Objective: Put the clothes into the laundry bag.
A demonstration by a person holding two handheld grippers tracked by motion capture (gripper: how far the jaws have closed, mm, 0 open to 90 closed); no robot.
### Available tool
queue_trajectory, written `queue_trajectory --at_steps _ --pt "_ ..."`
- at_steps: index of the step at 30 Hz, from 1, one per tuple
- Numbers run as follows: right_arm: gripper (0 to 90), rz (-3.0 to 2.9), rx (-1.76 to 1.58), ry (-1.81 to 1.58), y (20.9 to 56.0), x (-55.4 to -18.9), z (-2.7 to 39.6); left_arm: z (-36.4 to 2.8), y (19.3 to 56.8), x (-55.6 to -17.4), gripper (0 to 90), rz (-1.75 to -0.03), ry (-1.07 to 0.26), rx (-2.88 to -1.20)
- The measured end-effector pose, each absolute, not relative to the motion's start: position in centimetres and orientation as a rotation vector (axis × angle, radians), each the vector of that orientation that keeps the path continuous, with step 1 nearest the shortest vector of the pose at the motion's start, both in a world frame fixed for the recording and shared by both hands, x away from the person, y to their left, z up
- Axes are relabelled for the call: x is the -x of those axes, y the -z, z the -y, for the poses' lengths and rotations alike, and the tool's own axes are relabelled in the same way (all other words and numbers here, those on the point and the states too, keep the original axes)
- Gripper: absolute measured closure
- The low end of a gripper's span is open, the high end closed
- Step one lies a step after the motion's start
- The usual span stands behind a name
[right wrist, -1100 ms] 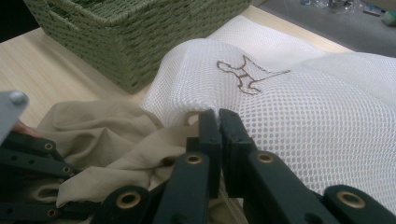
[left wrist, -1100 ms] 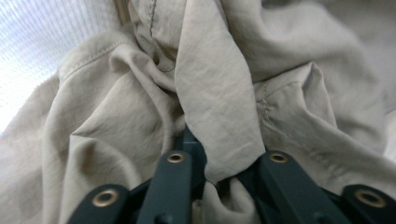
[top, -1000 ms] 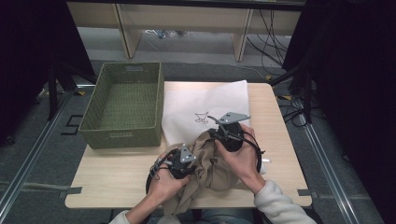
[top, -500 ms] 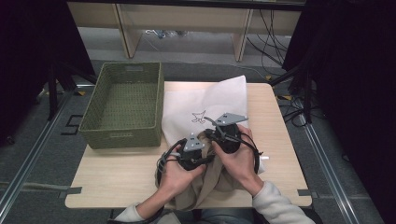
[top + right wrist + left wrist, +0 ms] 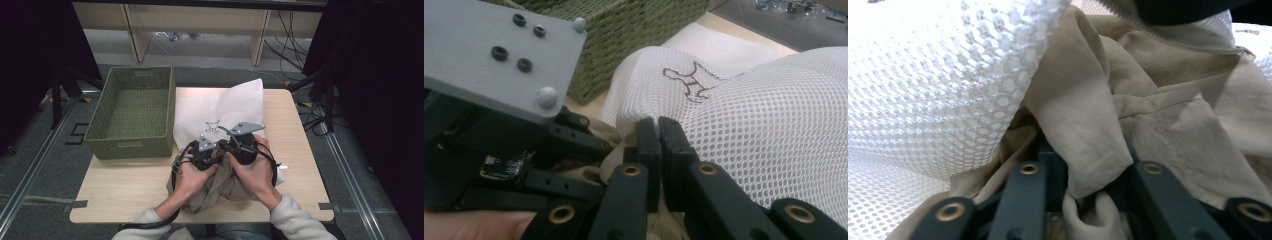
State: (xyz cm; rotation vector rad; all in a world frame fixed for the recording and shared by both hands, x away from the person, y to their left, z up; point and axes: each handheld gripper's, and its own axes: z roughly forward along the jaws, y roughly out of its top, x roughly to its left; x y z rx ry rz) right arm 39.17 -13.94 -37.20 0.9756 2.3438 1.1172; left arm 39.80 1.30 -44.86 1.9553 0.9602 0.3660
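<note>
No readable writing shows; the white mesh laundry bag (image 5: 220,107) carries only a small brown outline figure (image 5: 687,80) (an animal shape, stitched or printed) just beyond the tips of the right gripper (image 5: 658,125). That gripper's jaws are pressed together on the bag's edge, pinching the mesh between the pads. Its hand lies low at the table's near edge, knuckles up, grey plate pointing toward the bag.

The left gripper (image 5: 204,156) sits just beside it, nearly touching, its hand cupped from below. Its jaws have just been opening and now stand narrowly apart, with a fold of the beige garment (image 5: 1083,130) lying between the fingers (image 5: 1025,200), loose rather than squeezed. The mesh arches over the cloth ahead of those fingers, and the rest of the garment bunches under both hands. A green woven basket (image 5: 132,145) stands well apart to the left gripper's outer side
</note>
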Motion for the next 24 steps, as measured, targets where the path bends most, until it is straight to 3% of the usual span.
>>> queue_trajectory --at_steps 3,10,18,24 --pt "89.4 -2.337 -0.994 -1.112 37.2 -39.3 14.1 -1.6 44.7 -39.4 51.9 -0.912 -0.387 -1.991" --pt "89.3 -2.338 -0.981 -1.11 37.3 -39.6 14.5 -3.3 43.4 -37.7 26.0 -0.865 -0.383 -1.993" --pt "89.3 -2.318 -0.996 -1.115 37.3 -39.6 14.6 -4.6 41.8 -35.7 19.1 -0.827 -0.392 -1.978" --pt "89.3 -2.337 -1.005 -1.113 37.1 -39.5 14.6 -5.3 42.6 -35.0 17.2 -0.787 -0.415 -2.073"
